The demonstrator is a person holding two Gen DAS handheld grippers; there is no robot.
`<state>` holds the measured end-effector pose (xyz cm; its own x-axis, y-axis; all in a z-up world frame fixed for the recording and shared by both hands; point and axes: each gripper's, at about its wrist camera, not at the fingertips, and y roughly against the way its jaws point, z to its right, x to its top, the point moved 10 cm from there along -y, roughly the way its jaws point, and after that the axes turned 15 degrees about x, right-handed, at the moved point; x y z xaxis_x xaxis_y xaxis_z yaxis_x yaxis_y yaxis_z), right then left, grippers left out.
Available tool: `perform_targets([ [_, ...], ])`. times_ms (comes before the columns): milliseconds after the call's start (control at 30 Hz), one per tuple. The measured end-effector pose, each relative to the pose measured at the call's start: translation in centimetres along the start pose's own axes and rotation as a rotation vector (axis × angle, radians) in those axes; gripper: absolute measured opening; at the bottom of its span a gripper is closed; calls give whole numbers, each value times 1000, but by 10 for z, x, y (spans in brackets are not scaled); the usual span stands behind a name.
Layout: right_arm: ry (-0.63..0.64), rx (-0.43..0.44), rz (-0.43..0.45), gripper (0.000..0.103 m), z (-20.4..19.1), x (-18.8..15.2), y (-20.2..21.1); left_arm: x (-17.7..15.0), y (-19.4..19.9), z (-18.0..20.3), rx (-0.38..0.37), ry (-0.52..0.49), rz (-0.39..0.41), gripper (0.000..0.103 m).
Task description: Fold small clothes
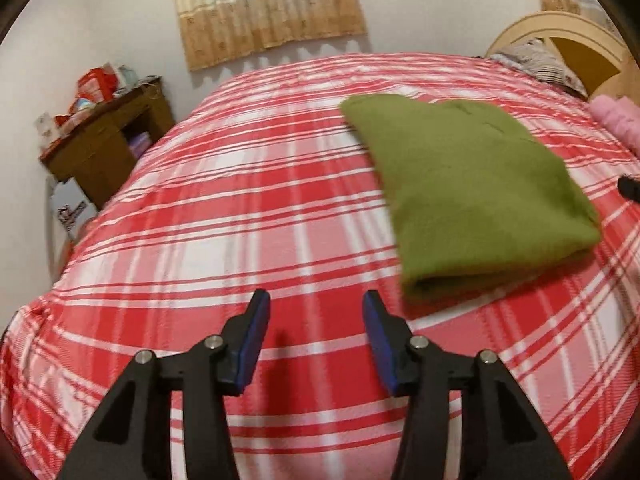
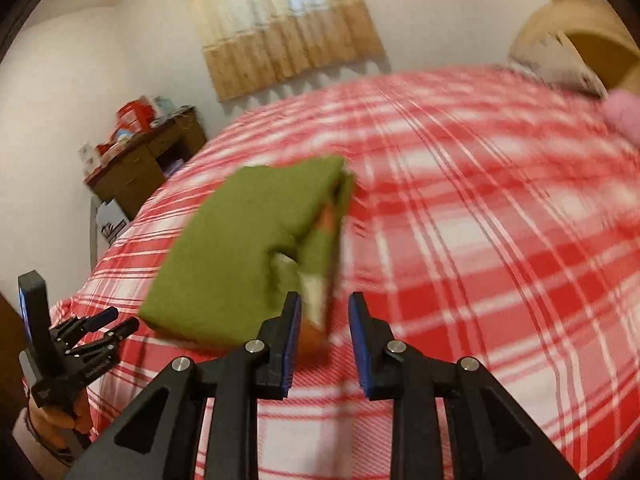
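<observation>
A green folded cloth [image 1: 472, 192] lies on the red plaid bed cover [image 1: 240, 216], ahead and to the right of my left gripper [image 1: 316, 304]. That gripper is open, with only the cover showing between its blue pads. In the right wrist view the green cloth [image 2: 240, 256] is blurred. Its near right corner reaches the gap at the tips of my right gripper [image 2: 325, 304], close to the left pad. The pads stand apart and do not press on the corner. At the lower left of that view, a hand holds the left gripper [image 2: 96, 324] over the bed's edge.
A wooden nightstand [image 1: 108, 148] with boxes on top stands by the wall on the left. The bed's headboard [image 1: 580, 48], a pillow [image 1: 540, 60] and a pink cloth [image 1: 616, 120] sit at the far right. A curtain [image 1: 268, 8] hangs on the back wall.
</observation>
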<state>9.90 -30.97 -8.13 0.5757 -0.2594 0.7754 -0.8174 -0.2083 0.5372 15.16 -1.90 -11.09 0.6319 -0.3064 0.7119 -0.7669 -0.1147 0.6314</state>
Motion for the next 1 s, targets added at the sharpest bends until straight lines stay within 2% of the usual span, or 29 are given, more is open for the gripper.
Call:
perform_targets([
  [100, 92, 6, -21, 25, -22, 17, -32, 5, -2, -15, 37, 24, 2, 52],
  [167, 103, 9, -31, 25, -29, 21, -50, 11, -3, -21, 49, 34, 4, 52],
  [300, 99, 8, -105, 25, -26, 19, -86, 25, -6, -19, 32, 50, 13, 52],
  [400, 67, -21, -160, 22, -5, 3, -106, 38, -8, -5, 9, 50, 23, 52],
  [500, 56, -5, -133, 21, 0, 2, -110, 43, -11, 10, -10, 48, 15, 52],
  [633, 24, 31, -101, 20, 5, 3, -114, 34, -29, 35, -57, 29, -61, 52],
  [700, -9, 52, -92, 15, 9, 4, -113, 27, -36, 40, -47, 18, -83, 52],
  [867, -115, 117, -87, 13, 12, -1, -96, 16, -41, 25, -54, 34, -114, 53],
  [933, -94, 106, -84, 14, 7, 4, -86, 18, -41, 15, -48, 56, -130, 52],
  [1000, -30, 69, -58, 16, 2, 19, -75, 28, -40, 9, -88, 110, -136, 52],
])
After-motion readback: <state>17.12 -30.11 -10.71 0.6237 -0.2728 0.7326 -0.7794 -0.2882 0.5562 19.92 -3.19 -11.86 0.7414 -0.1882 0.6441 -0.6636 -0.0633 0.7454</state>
